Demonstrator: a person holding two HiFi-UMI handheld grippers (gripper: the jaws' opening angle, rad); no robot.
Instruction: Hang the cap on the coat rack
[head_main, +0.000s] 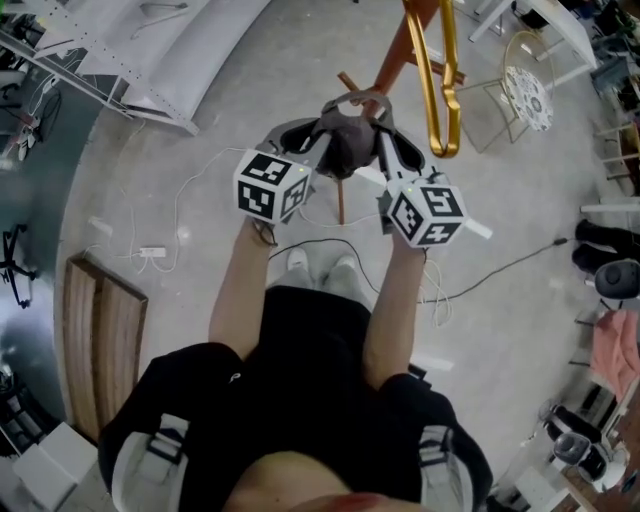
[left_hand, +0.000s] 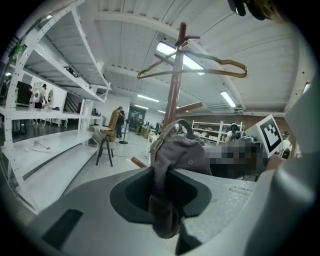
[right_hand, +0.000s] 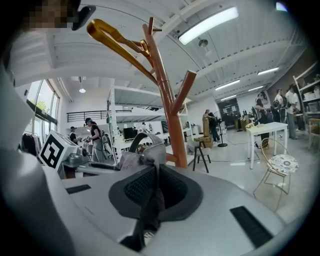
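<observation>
Cap held aloft, pinched at both sides: left gripper clamps a thick fabric fold, right gripper a thin edge. Cap near rack trunk, on no peg. Hanging remains.

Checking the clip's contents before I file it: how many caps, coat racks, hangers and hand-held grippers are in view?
cap: 1
coat rack: 1
hanger: 1
hand-held gripper, left and right: 2
Total: 5
</observation>
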